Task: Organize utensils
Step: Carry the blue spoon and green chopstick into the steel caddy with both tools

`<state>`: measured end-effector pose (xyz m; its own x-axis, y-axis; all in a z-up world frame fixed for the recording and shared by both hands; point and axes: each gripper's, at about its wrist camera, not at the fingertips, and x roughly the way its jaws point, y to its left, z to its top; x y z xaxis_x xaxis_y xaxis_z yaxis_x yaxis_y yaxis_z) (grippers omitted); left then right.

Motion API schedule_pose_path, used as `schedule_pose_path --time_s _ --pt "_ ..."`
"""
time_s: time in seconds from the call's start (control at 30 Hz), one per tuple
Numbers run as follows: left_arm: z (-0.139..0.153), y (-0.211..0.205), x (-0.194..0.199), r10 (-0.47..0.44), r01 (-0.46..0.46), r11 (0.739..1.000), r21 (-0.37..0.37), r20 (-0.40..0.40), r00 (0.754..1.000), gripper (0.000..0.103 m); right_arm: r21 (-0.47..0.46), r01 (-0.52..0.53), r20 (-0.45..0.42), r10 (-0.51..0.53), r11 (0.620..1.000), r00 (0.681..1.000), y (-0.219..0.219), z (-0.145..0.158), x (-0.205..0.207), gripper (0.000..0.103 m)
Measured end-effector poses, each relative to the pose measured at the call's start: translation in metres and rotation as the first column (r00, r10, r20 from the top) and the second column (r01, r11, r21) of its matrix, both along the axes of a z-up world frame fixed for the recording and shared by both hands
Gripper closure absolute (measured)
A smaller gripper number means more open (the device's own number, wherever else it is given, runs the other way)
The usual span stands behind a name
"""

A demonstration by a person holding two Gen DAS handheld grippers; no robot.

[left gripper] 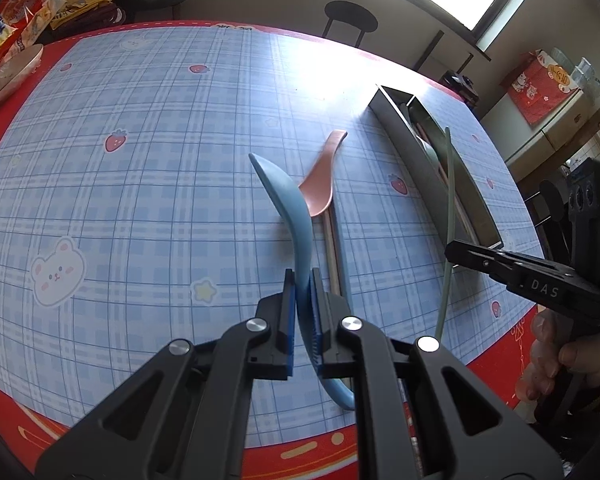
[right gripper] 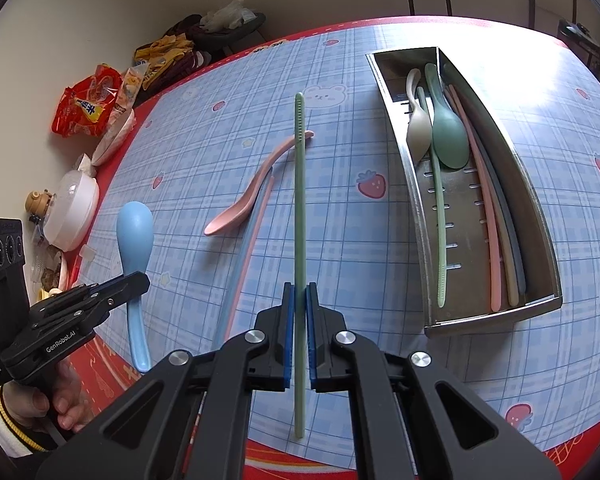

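At the upper right of the right wrist frame lies our tray (right gripper: 428, 264), lengthwise like the green chopstick (right gripper: 299, 208) pinched in our right claw (right gripper: 299, 300), which is nearer it; our left claw (left gripper: 303, 292) pinches the blue spoon (left gripper: 288, 200).

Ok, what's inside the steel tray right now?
In the steel tray: a beige spoon, a green spoon, a green chopstick, plus pink, beige and grey-blue chopsticks along its right wall. Anything beneath them is covered.
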<state>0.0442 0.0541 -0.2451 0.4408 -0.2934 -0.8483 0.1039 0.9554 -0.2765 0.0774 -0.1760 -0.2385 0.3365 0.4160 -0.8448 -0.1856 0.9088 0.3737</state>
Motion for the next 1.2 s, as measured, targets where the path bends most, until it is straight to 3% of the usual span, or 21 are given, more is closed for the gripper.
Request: schedule_pose_path --time_s 0.23,0.87,1.2 --pt "0.001 -0.015 0.005 -0.018 0.018 1.0 -0.002 -0.01 1.0 0.092 0.007 -0.002 0.014 0.002 1.0 1.0 -0.007 0.001 -0.001 0.097" --pt "0.027 -0.069 0.036 -0.118 0.12 0.992 -0.046 0.038 0.992 0.092 0.03 0.035 0.11 -0.038 0.999 0.993 -0.056 0.038 0.001 0.097" --pt "0.043 -0.113 0.077 -0.17 0.173 0.983 -0.055 0.057 0.984 0.092 0.0 0.073 0.175 -0.072 0.997 0.982 -0.087 0.066 0.033 0.097"
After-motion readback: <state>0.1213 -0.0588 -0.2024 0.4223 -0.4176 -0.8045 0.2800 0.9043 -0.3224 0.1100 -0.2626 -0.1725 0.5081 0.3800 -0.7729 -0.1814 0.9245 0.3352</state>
